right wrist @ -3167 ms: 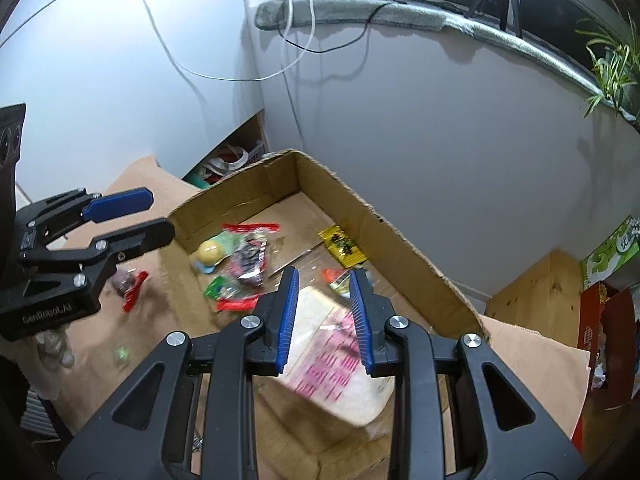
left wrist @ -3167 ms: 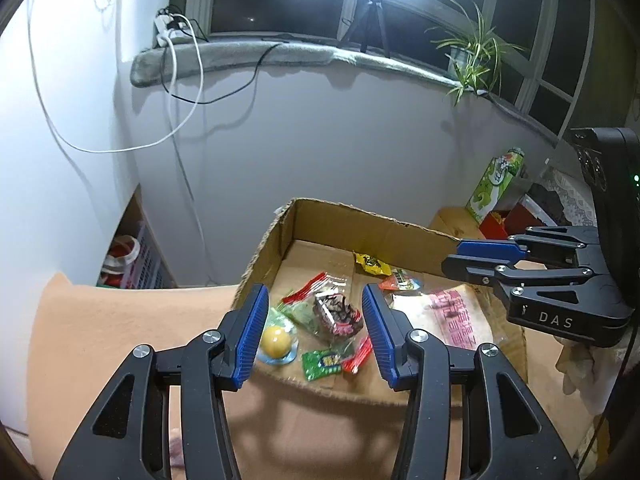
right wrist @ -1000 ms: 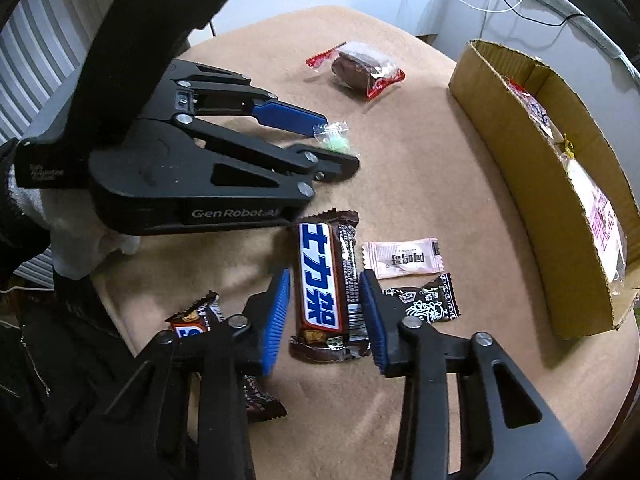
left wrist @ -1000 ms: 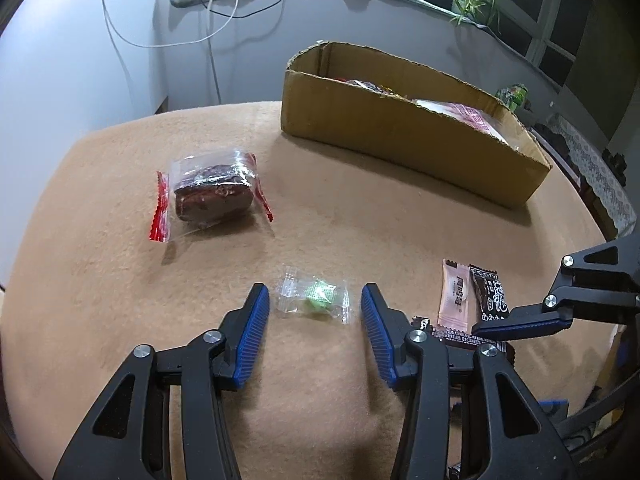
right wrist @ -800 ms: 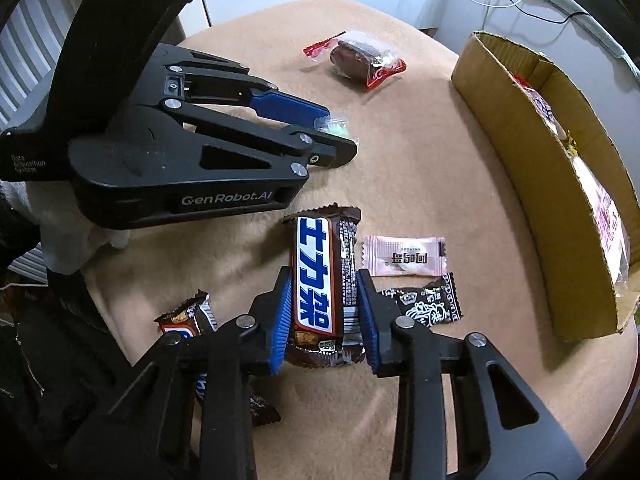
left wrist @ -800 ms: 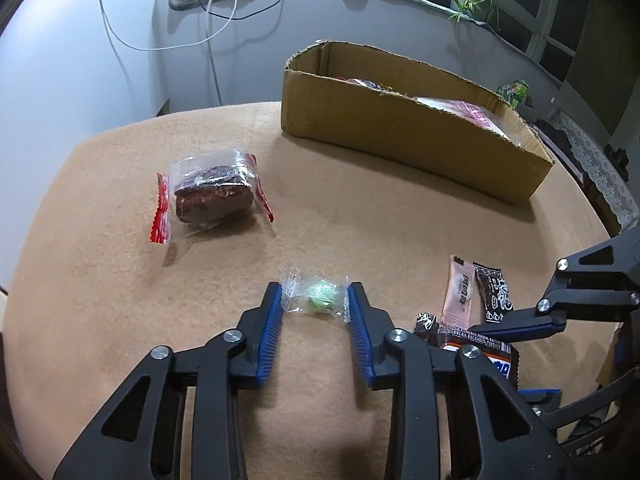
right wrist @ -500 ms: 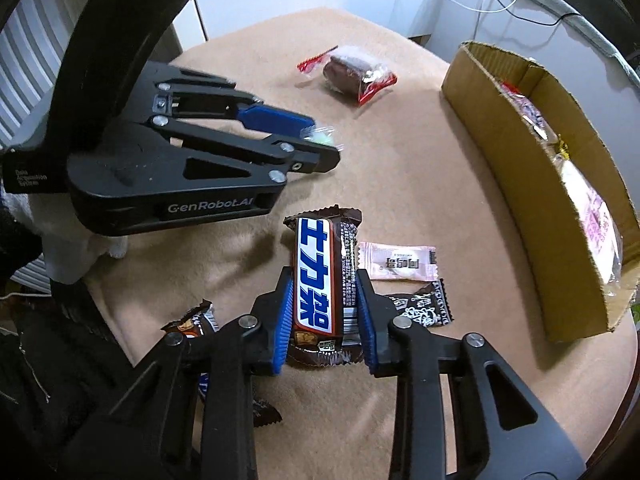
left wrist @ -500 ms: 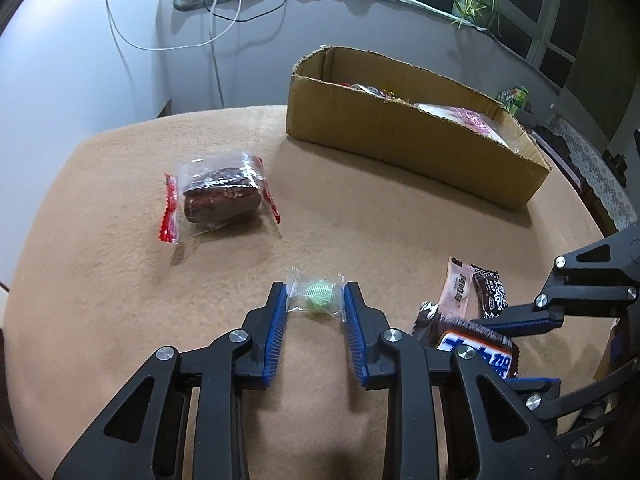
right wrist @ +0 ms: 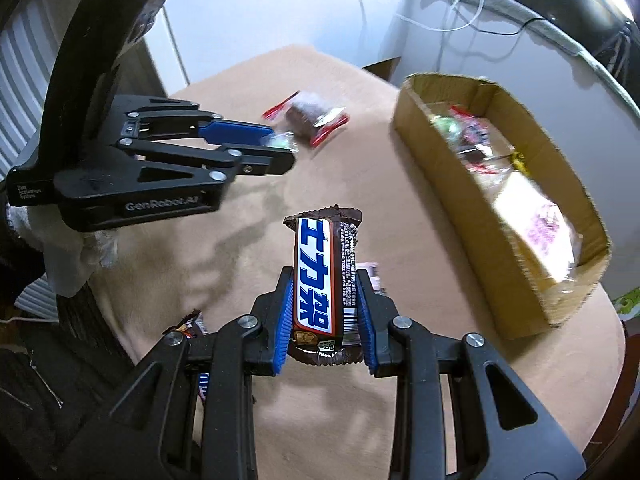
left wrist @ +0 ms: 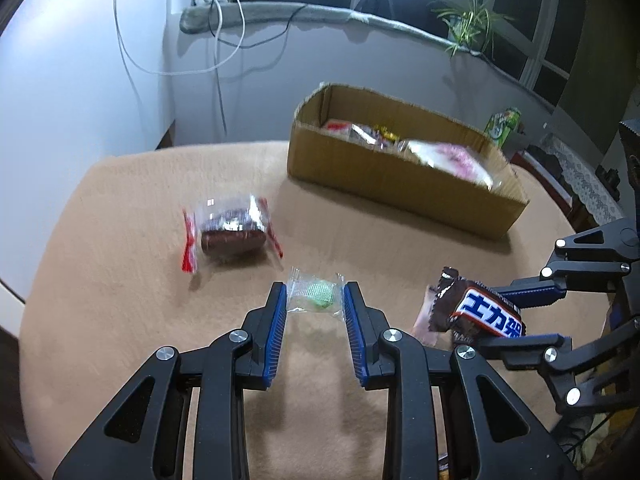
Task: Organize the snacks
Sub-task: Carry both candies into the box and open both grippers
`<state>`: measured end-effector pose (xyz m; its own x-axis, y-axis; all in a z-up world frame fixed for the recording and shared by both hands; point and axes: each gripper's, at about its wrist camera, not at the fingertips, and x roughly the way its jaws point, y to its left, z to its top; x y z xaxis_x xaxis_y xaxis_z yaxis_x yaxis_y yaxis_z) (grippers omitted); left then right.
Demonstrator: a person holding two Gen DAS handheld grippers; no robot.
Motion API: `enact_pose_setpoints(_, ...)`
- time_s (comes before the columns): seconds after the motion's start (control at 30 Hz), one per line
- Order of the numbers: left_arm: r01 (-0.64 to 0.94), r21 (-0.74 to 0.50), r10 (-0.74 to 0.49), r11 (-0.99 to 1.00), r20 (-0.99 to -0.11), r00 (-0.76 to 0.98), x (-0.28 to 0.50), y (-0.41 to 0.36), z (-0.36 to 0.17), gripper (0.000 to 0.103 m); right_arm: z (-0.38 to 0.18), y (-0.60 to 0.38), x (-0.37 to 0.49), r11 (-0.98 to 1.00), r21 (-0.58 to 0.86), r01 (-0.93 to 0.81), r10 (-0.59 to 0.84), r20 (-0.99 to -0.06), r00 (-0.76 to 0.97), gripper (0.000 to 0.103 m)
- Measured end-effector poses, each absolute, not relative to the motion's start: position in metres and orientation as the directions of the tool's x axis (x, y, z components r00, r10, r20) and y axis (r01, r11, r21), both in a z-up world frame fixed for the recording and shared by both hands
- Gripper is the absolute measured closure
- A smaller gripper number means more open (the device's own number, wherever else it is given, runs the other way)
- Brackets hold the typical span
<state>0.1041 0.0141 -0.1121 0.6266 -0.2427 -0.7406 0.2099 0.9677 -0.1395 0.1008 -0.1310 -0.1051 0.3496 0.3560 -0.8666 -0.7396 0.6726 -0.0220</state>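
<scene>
My left gripper (left wrist: 315, 300) is shut on a small green candy in a clear wrapper (left wrist: 320, 292), lifted just off the tan tablecloth (left wrist: 120, 280). In the right wrist view that left gripper (right wrist: 282, 150) sits upper left with the candy (right wrist: 280, 142) at its tips. The right gripper (right wrist: 324, 280) is shut on a brown chocolate bar with a blue-and-white label (right wrist: 316, 240), held upright above the table. The left wrist view shows the bar (left wrist: 480, 308) in the right gripper (left wrist: 490, 318) at the right. An open cardboard box (left wrist: 400, 176) (right wrist: 460, 208) holds several snacks.
A clear pack with red ends and a brown cake (left wrist: 230, 234) (right wrist: 308, 118) lies on the cloth left of the box. A pink wrapped sweet (left wrist: 422, 320) lies under the raised bar, and another chocolate bar (right wrist: 192, 326) lies near the table's front edge. Wall, cables and window sill stand behind.
Both grippers have shut, the left on the green candy and the right on the chocolate bar. Both have risen, lifting their snacks off the cloth.
</scene>
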Motion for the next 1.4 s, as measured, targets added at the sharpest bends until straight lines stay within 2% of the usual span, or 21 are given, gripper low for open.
enact_pose_setpoints(0.67,0.251,-0.17,-0.298,0.953,-0.669,0.681,0.15,-0.005,-0.068,0.076,-0.064,-0.176,0.167,0.764,-0.032,-0.644,0.348,-0.82,0.454,0.073)
enact_pose_setpoints(1.4,0.305,-0.178,-0.342,0.936,-0.672,0.657,0.221,-0.046,-0.069,0.076,-0.074,-0.188,0.288,0.83,-0.032,-0.557,0.289,-0.83,0.477,0.073)
